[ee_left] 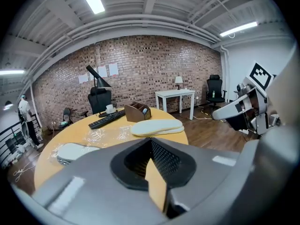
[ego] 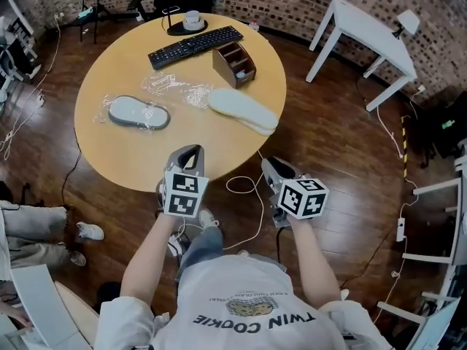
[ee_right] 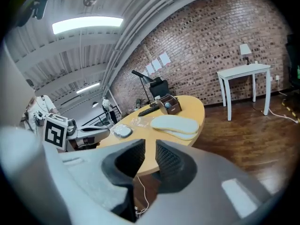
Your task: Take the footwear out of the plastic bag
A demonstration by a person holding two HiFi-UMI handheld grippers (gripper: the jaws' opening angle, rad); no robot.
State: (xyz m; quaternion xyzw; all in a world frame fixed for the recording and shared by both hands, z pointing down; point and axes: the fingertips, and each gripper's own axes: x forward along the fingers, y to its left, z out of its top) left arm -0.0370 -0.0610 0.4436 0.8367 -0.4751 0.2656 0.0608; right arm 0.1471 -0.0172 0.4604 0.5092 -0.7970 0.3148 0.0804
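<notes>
On the round wooden table (ego: 117, 159), a grey-and-white slipper (ego: 139, 113) lies inside a clear plastic bag at the left. A bare white pair of slippers (ego: 243, 110) lies stacked at the right. Crumpled empty plastic (ego: 175, 87) sits between them. Both grippers hang off the table's near edge, apart from everything. My left gripper (ego: 191, 150) has its pads together and holds nothing. The right gripper (ego: 268, 165) is over the floor, its jaws parted with nothing between them. The left gripper view shows the bagged slipper (ee_left: 70, 151) and the bare pair (ee_left: 157, 127).
A black keyboard (ego: 195, 46), a wooden desk organiser (ego: 235, 64) and a black lamp base with a cup (ego: 188, 25) stand at the table's far side. A white cable (ego: 244, 188) loops on the floor. A white desk (ego: 372, 35) stands far right. Another person's legs (ego: 44, 232) are at left.
</notes>
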